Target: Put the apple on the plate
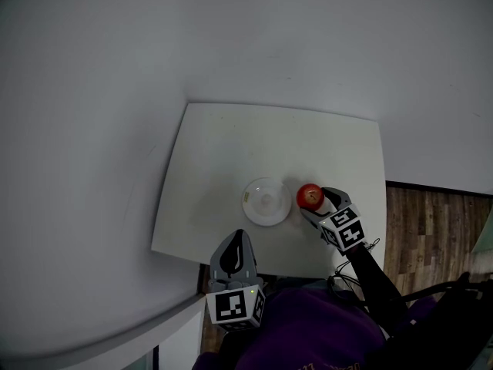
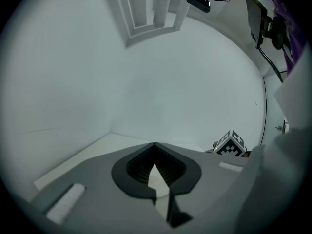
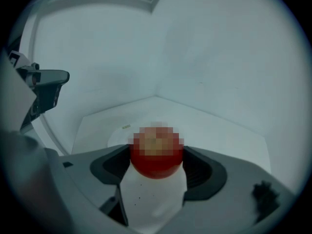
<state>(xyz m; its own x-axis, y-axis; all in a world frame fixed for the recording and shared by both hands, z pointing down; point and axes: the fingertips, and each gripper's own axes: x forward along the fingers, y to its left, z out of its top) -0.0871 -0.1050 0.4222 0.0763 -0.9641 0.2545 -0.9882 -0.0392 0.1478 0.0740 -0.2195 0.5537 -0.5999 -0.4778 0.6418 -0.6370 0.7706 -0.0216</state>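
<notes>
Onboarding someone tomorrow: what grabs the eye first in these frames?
The red apple, the only colour on the white table, is clamped in the jaws of the right gripper. Just left of it lies the empty white plate; the left gripper hangs shut at the table's near edge.

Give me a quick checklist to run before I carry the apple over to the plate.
1. Grip: the right gripper has its jaws against both sides of the apple. Ok.
2. Plate free: nothing lies on it. Ok.
3. Path: in the head view the plate sits just left of the apple, with only bare table between them. Ok.
4. Left gripper out of the way: it is shut, empty, and back at the table's near edge, off the plate. Ok.
5. Apple lifted off the table: the views do not show a gap under it. Cannot tell.
</notes>
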